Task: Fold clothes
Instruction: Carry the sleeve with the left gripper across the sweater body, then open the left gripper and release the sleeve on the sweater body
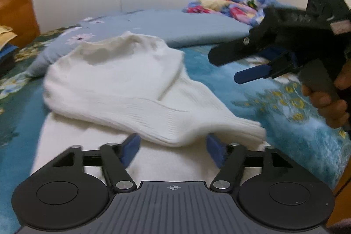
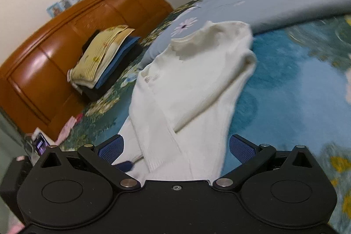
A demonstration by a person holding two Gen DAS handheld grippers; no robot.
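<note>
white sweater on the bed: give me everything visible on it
The white sweater is a ribbed knit, off-white and soft-looking, lying flat on the teal floral bedspread. Its round neckline points toward the pale blue pillow, which its top edge overlaps. One sleeve is folded diagonally across the body, cuff toward the camera. The left gripper is open with cloth between its fingers, unpinched.

The near hem of the white sweater (image 2: 188, 89) runs under the right gripper's (image 2: 176, 149) body, so its lower edge is hidden in the right wrist view. In the left wrist view the hand (image 1: 329, 102) holding that gripper is cut off by the right edge. The folded stack (image 2: 103, 58) by the headboard is too blurred to count. The flowered bedspread (image 2: 296, 80) is smeared.
</note>
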